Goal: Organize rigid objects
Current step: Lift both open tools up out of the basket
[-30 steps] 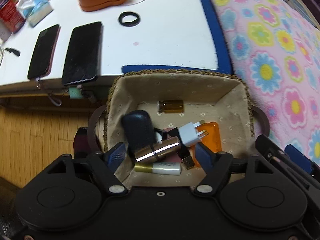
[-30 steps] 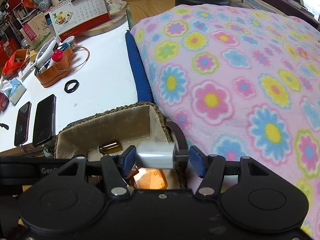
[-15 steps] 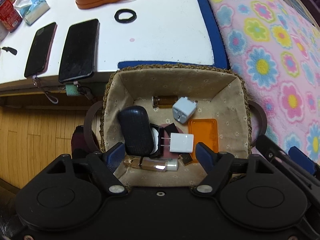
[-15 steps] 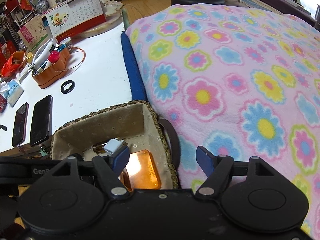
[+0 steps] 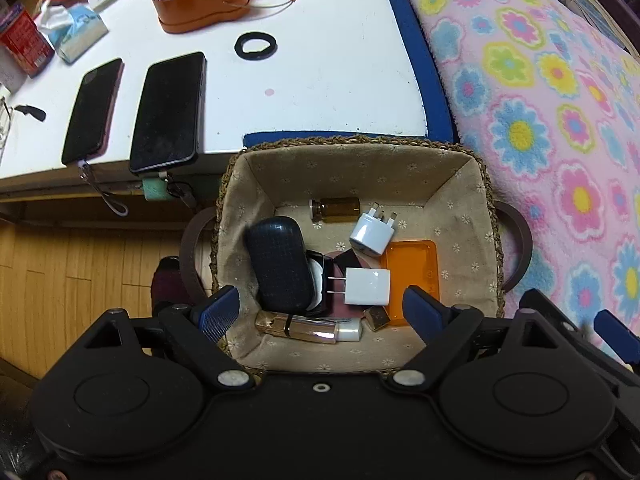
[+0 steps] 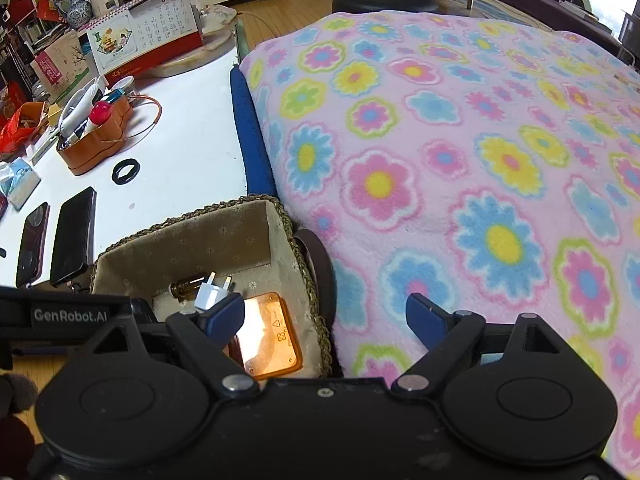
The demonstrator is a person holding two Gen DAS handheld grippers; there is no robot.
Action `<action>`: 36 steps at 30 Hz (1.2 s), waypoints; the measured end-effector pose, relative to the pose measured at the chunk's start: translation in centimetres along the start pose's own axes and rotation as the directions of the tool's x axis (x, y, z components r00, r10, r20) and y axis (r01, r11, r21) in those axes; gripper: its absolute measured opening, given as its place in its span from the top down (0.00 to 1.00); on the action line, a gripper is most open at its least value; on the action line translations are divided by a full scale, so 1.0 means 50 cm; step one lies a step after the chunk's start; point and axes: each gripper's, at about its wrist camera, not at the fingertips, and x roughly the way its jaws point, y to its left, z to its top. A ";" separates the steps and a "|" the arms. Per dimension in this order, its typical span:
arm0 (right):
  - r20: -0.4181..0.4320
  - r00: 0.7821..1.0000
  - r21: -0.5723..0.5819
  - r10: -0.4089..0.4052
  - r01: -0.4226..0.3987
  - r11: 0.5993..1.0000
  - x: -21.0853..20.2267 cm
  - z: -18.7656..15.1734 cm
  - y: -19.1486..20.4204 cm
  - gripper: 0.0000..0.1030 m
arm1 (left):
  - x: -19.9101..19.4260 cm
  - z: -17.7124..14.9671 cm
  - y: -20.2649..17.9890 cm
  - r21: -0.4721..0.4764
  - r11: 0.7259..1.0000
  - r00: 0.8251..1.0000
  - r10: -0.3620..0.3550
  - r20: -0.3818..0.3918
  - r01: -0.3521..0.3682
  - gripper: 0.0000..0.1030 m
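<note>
The left gripper point(image 5: 322, 310) hangs over the near end of the basket point(image 5: 440, 146), jaws spread wide with nothing pressed between them; they have just been opening. Right below its fingers lies a gold tube point(image 5: 298, 326) with a white cap along the basket's near wall, a small gold cube point(image 5: 377, 317) touching its cap end. Just past these a flat white charger point(image 5: 367, 286) lies with two prongs pointing at a dark oval case point(image 5: 280, 264), which rests on a black compact. An orange box point(image 5: 414, 266) lies flat beside the charger, toward the blanket. Farther in, a white three-pin plug point(image 5: 372, 234) leans on the orange box's far edge, and an amber bottle point(image 5: 336, 209) lies on its side against the far wall

The right gripper point(image 6: 326, 316) is also released and empty, having just been opening, its left finger over the basket, its right one over the flowered blanket point(image 6: 460, 140)

Beyond the basket, on the white table point(image 5: 320, 80), lie two phones point(image 5: 166, 112), a black ring point(image 5: 256, 45) and an orange tray point(image 5: 200, 0)
</note>
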 end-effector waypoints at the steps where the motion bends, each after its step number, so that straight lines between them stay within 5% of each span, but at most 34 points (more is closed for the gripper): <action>1: 0.002 1.000 -0.002 -0.003 0.003 1.000 -0.003 -0.003 -0.001 0.14 | -0.002 -0.002 -0.001 0.003 1.000 1.000 0.002 0.001 -0.002 0.17; 12: 0.040 0.998 0.003 -0.042 0.042 0.999 -0.055 -0.035 -0.036 0.06 | -0.035 -0.043 -0.015 0.039 0.998 0.997 0.044 0.059 -0.046 0.16; 36: 0.072 0.989 -0.003 -0.126 0.127 0.992 -0.138 -0.133 -0.107 0.03 | -0.073 -0.159 -0.046 0.072 0.997 0.993 -0.032 0.110 0.024 0.17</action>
